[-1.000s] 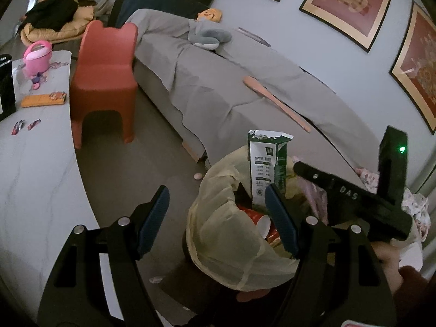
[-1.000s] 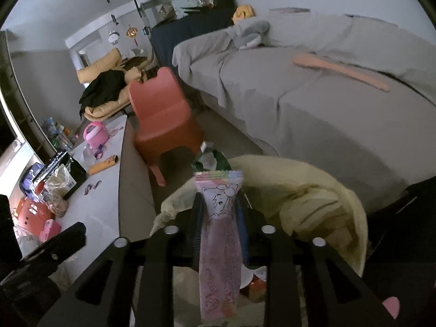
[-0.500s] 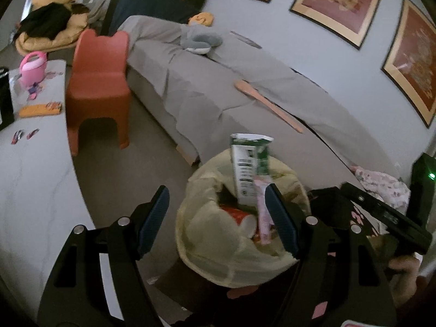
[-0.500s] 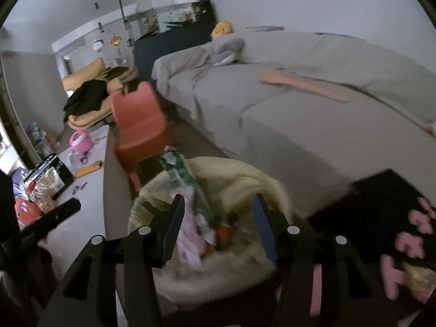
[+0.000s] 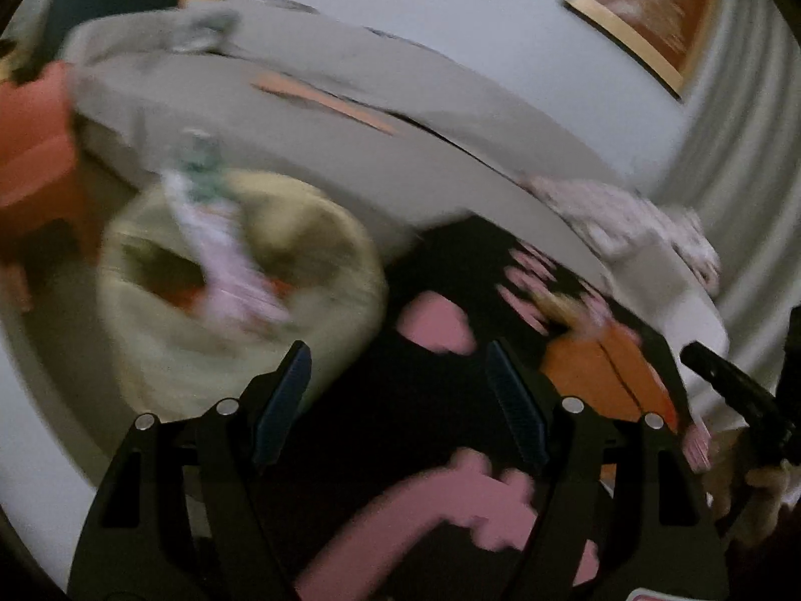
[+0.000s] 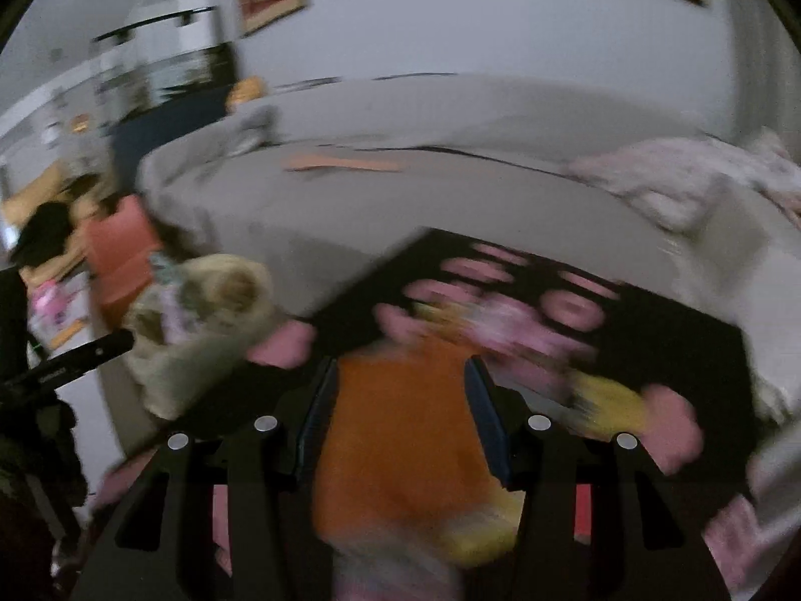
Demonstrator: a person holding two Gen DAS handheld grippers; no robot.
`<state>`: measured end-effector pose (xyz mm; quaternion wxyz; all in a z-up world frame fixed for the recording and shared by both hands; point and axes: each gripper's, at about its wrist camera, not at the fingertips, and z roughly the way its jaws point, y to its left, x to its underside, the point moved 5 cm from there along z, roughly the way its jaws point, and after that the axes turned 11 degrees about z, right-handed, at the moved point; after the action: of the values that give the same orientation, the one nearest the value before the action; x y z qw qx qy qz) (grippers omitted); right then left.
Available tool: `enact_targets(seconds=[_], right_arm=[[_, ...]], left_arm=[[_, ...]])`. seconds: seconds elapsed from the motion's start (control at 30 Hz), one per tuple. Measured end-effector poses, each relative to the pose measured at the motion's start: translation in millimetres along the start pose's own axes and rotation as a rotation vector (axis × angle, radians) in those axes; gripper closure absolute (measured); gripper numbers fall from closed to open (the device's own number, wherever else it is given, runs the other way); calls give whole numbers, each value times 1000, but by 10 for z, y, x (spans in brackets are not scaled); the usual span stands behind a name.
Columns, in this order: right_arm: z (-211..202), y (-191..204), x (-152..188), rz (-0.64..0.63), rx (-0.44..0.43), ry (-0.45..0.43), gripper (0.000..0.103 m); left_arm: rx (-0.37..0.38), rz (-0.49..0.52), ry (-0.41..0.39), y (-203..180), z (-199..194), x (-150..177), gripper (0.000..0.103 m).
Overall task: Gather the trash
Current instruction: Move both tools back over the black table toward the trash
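Both views are blurred. The left gripper (image 5: 395,390) has its jaws apart, with nothing between them; under the gap lies a black mat with pink marks (image 5: 400,400). The yellow trash bag (image 5: 240,280), holding a pink wrapper (image 5: 220,260), stands just left of the left jaw. The right gripper (image 6: 398,415) has its jaws apart and empty, over an orange item (image 6: 400,430) on the mat.

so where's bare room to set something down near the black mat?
Free: the grey sofa seat between the long peach strip and the pink patterned cloth. Also the pale tabletop left of the yellow-lined trash bin. Crowded: the black mat carries orange packaging and yellow bits; the bin is nearly full.
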<state>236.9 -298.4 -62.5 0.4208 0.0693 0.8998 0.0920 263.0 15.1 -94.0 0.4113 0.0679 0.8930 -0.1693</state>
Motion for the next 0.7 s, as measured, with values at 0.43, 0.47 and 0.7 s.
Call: enact_targets(seconds=[0.43,0.47,0.7], right_arm=[[-439,-948,599,173,-2,41,54],[-429,-944,623,175,-16,55,54],[-388,-782,749,105,-29,96,54]], left_arm=[[291,343,91,-1481,1113,-175,34],[286,360,105,-1513,1194,-185,34],[315,291,299,-1426,1657,-76,77]])
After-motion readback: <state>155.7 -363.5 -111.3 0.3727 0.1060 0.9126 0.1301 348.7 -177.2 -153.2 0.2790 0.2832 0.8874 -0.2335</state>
